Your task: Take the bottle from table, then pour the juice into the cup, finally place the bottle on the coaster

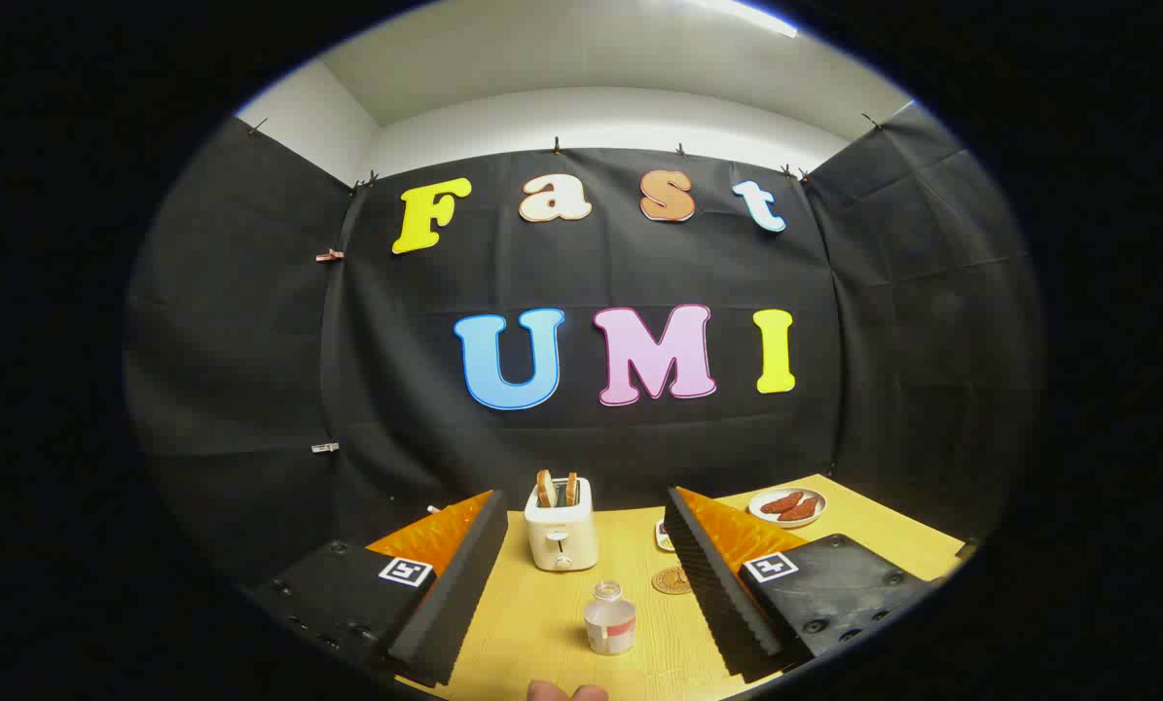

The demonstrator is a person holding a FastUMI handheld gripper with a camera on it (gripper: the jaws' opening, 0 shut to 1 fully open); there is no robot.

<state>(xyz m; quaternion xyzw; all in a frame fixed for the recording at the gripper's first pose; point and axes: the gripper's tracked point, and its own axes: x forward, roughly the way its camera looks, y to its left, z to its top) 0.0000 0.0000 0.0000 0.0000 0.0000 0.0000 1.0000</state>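
Yellow wood-grain table (pixel 542 623), lit from above, carrying the full set of items for a pour. Item one: a small clear bottle (pixel 609 617) with a pale label and a red band, standing upright on the table between the gripper's two fingers and a little ahead of their tips, untouched by either. Item two: the gripper (pixel 583 570), fingers spread wide with nothing between them but open table and the bottle; no contact visible. Item three: a round brown coaster (pixel 672 580), lying flat just beside the inner edge of the right finger, beyond and to the right of the bottle, bare. Item four: a small object with a dark mark (pixel 664 534) beyond the coaster, mostly hidden behind the right finger; possibly the cup, but too little shows to tell. Other stock: a cream toaster (pixel 561 535) with two slices standing in its slots, beyond the bottle; a white plate (pixel 787 506) of reddish-brown food, far right. A fingertip (pixel 566 692) shows at the near edge. Progress, as judged: nothing accomplished yet; the bottle remains to be grasped, the pouring and the placement on the coaster both remain outstanding.
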